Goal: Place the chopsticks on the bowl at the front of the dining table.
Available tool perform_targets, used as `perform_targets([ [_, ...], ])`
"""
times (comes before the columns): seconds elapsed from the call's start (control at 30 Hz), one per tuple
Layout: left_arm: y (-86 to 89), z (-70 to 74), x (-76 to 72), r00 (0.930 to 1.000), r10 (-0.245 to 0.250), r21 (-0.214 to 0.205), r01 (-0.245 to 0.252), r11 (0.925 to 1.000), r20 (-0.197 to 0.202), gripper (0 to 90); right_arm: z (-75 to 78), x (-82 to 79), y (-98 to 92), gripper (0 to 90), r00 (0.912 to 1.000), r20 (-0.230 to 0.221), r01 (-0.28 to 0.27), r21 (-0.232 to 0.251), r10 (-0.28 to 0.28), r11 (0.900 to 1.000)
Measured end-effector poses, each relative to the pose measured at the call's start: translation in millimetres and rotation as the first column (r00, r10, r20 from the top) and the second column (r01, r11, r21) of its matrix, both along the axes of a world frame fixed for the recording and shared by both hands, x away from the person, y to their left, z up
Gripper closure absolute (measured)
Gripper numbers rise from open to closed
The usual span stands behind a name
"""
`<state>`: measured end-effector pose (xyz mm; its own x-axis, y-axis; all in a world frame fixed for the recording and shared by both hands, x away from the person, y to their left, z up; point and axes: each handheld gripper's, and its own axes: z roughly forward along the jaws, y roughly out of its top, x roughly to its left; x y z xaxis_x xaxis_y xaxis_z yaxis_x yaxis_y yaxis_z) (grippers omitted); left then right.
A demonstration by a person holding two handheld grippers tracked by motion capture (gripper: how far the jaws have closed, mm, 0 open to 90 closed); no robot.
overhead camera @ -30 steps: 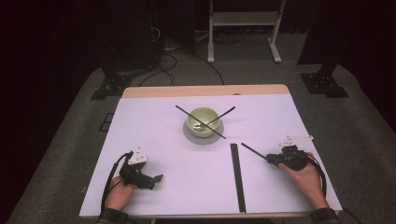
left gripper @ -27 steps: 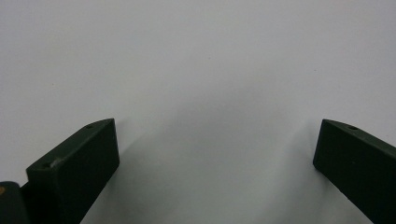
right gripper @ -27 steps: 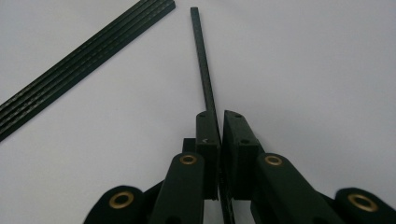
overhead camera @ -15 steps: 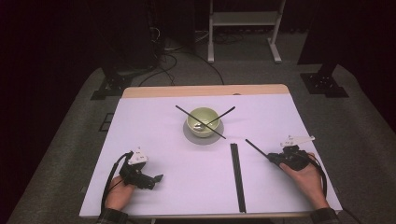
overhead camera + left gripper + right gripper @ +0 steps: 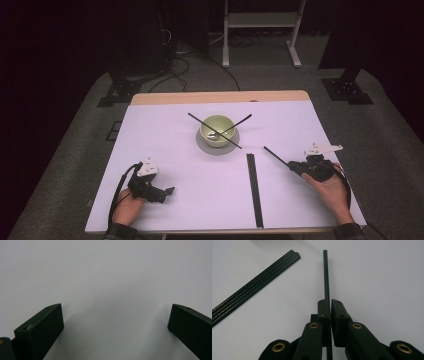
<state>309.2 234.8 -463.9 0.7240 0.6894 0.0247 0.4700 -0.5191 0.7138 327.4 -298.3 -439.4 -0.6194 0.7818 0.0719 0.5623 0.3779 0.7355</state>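
Gripping a thin black stick [image 5: 326, 275] in our right gripper [image 5: 296, 168], fingers clamped on it, we hold it near the counter's [image 5: 170, 150] right edge, beside a black strip [image 5: 254, 189]. Our left gripper [image 5: 167, 192] rests near the front-left corner, fingers wide open.

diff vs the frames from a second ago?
The right gripper, shut on a thin black stick, shifted slightly right with it, so the stick's tip drew back from the green bowl. Unchanged: the left gripper rests open on the white table, the flat bundle of black sticks lies in place, two sticks stay crossed over the bowl.
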Motion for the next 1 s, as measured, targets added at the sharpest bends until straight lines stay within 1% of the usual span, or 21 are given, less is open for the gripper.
perform_targets([
  [0.27,0.0,0.0,0.0,1.0,0.0,0.0,0.0,1.0,0.0,0.0,9.5,-1.7,1.9,85.8,0.9997,0.026,-0.004,0.025,0.004,0.9997],
  [0.3,0.0,0.0,0.0,1.0,0.0,0.0,0.0,1.0,0.0,0.0,12.7,-1.5,2.7,85.8,0.9995,0.032,-0.005,0.035,0.003,0.9994],
  [0.37,0.0,0.0,0.0,1.0,0.0,0.0,0.0,1.0,0.0,0.0,14.6,-1.2,3.2,85.8,0.9992,0.039,-0.006,0.038,0.005,0.9993],
  [0.47,0.0,0.0,0.0,1.0,0.0,0.0,0.0,1.0,0.0,0.0,22.9,-0.5,6.9,85.8,0.9983,0.058,-0.014,0.055,0.011,0.9984],
  [0.73,0.0,0.0,0.0,1.0,0.0,0.0,0.0,1.0,0.0,0.0,29.7,2.6,13.7,85.7,0.997,0.075,-0.026,0.069,0.021,0.9973],
  [0.77,0.0,0.0,0.0,1.0,0.0,0.0,0.0,1.0,0.0,0.0,32.4,3.3,16.2,85.8,0.9965,0.08,-0.029,0.073,0.023,0.9969],
  [1.0,0.0,0.0,0.0,1.0,0.0,0.0,0.0,1.0,0.0,0.0,37.7,6.2,24.4,85.8,0.9951,0.092,-0.045,0.08,0.038,0.9958],
])
